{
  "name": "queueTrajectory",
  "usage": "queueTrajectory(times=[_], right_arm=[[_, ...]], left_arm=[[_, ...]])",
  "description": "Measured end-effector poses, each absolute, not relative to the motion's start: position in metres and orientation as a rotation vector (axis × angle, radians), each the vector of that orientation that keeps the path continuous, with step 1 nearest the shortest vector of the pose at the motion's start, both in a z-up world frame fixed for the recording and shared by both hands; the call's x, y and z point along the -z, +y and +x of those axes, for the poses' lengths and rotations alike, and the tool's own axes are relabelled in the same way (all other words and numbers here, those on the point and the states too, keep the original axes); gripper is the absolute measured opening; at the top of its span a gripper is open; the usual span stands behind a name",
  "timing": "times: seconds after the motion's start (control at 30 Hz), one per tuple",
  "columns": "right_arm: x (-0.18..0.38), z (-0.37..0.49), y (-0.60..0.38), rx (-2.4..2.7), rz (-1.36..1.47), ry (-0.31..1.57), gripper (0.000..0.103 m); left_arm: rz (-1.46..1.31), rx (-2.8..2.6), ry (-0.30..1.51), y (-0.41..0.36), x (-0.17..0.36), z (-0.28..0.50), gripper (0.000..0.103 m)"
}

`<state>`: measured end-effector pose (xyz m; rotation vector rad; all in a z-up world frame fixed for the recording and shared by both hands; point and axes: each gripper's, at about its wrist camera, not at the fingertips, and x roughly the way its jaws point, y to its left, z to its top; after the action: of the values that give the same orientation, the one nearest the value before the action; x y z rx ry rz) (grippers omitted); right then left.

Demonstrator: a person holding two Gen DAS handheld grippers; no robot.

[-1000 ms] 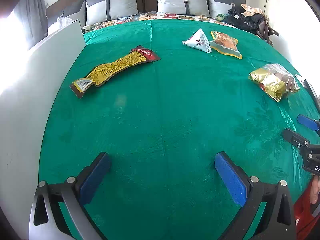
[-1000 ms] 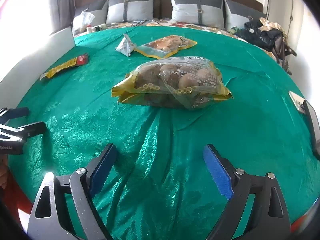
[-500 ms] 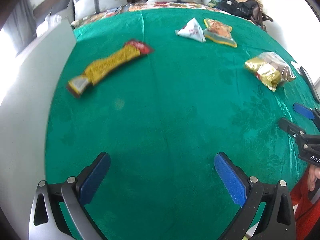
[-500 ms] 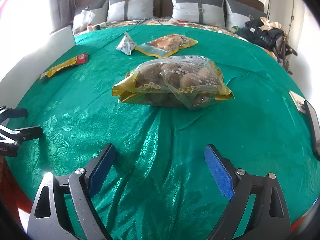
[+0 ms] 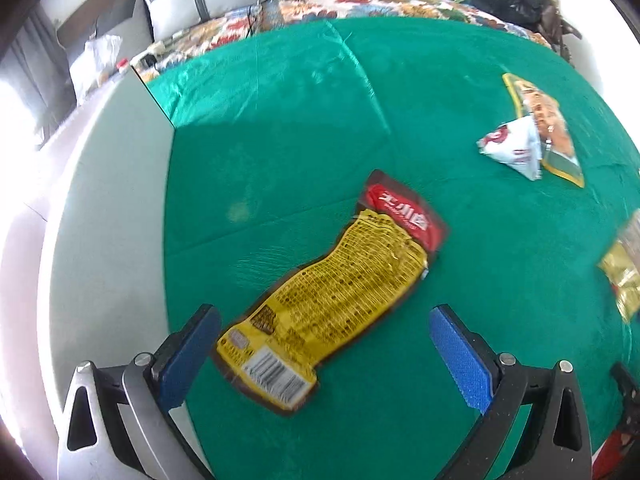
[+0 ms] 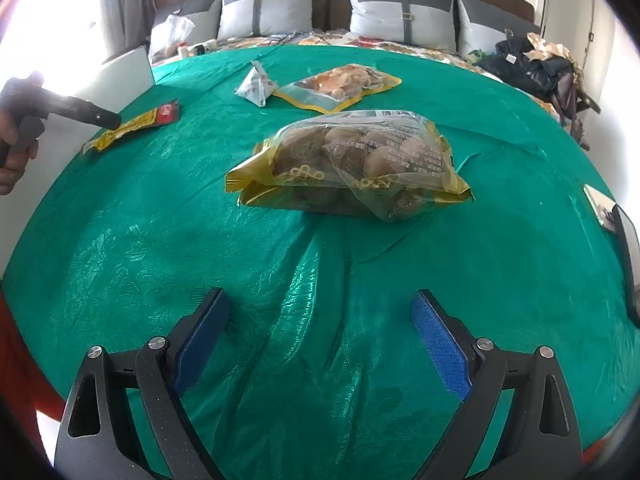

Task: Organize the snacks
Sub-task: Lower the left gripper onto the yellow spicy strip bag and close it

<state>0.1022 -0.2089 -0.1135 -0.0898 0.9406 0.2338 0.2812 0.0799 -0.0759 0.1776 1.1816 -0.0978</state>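
A long yellow and red snack packet [image 5: 336, 292] lies flat on the green tablecloth [image 5: 280, 140]. My left gripper [image 5: 324, 344] is open, its fingers on either side of the packet's near end, just above it. The packet also shows far left in the right wrist view [image 6: 136, 126]. A clear bag of brown round snacks [image 6: 352, 164] lies ahead of my open, empty right gripper [image 6: 320, 328]. A white triangular packet [image 6: 256, 86] and a flat yellow-edged pouch [image 6: 340, 86] lie farther back.
A white board [image 5: 108, 220] lies along the table's left edge. A dark phone-like object [image 6: 626, 248] lies at the right edge. Behind the table is a bed with grey pillows [image 6: 400, 12] and dark bags [image 6: 532, 68].
My left gripper has moved forward and left across the table to the yellow and red packet, which now lies between its fingers. My right gripper has barely moved.
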Motion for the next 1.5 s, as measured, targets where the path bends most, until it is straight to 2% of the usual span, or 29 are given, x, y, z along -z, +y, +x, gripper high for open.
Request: queueTrajectory(times=[0.13, 0.2, 0.27, 0.33, 0.37, 0.4, 0.47, 0.5, 0.53, 0.67, 0.8, 0.87, 0.9, 1.1, 1.3, 1.37, 1.4, 1.43, 1.5], right_arm=[[0.114, 0.101, -0.209, -0.238, -0.091, 0.941, 0.094], [0.114, 0.102, -0.209, -0.238, -0.092, 0.944, 0.094], [0.114, 0.102, -0.209, -0.242, -0.093, 0.947, 0.094], [0.114, 0.103, -0.209, -0.244, -0.093, 0.950, 0.094], [0.114, 0.103, -0.208, -0.244, -0.093, 0.950, 0.094], [0.114, 0.104, -0.208, -0.243, -0.093, 0.950, 0.095], [0.114, 0.104, -0.207, -0.242, -0.092, 0.951, 0.095], [0.114, 0.104, -0.207, -0.241, -0.092, 0.950, 0.095], [0.114, 0.104, -0.207, -0.241, -0.092, 0.950, 0.095], [0.114, 0.103, -0.207, -0.241, -0.092, 0.943, 0.095], [0.115, 0.103, -0.207, -0.239, -0.091, 0.937, 0.095], [0.115, 0.102, -0.207, -0.241, -0.092, 0.939, 0.095], [0.114, 0.102, -0.207, -0.242, -0.092, 0.939, 0.095], [0.114, 0.101, -0.207, -0.244, -0.092, 0.941, 0.096], [0.114, 0.101, -0.206, -0.244, -0.091, 0.937, 0.096], [0.114, 0.101, -0.207, -0.243, -0.090, 0.934, 0.096], [0.114, 0.101, -0.206, -0.243, -0.090, 0.932, 0.096], [0.114, 0.100, -0.206, -0.242, -0.090, 0.930, 0.096], [0.114, 0.099, -0.206, -0.239, -0.088, 0.927, 0.096]], left_arm=[[0.159, 0.115, 1.216, 0.078, 0.097, 0.289, 0.102], [0.118, 0.162, 1.238, 0.077, 0.101, 0.284, 0.099], [0.120, 0.218, 1.230, 0.072, 0.096, 0.272, 0.086], [0.101, 0.301, 1.240, 0.070, 0.089, 0.260, 0.065], [0.087, 0.319, 1.249, 0.071, 0.087, 0.256, 0.063], [0.077, 0.309, 1.245, 0.073, 0.084, 0.255, 0.063], [0.054, 0.242, 1.213, 0.080, 0.077, 0.258, 0.070], [0.043, 0.205, 1.196, 0.083, 0.075, 0.260, 0.083], [0.030, 0.173, 1.179, 0.086, 0.074, 0.264, 0.090], [-0.024, 0.123, 1.193, 0.085, 0.084, 0.283, 0.090], [0.075, 0.093, 1.206, 0.064, 0.098, 0.290, 0.092], [0.036, 0.094, 1.180, 0.064, 0.096, 0.287, 0.080], [0.037, 0.076, 1.151, 0.066, 0.092, 0.282, 0.058], [0.016, 0.046, 1.148, 0.071, 0.092, 0.237, 0.055], [0.001, 0.022, 1.123, 0.062, 0.097, 0.167, 0.058], [-0.017, -0.007, 1.109, 0.063, 0.100, 0.159, 0.075], [-0.029, -0.030, 1.113, 0.065, 0.103, 0.156, 0.091], [-0.046, -0.050, 1.105, 0.068, 0.105, 0.154, 0.097], [-0.058, -0.079, 1.066, 0.075, 0.108, 0.154, 0.102]])
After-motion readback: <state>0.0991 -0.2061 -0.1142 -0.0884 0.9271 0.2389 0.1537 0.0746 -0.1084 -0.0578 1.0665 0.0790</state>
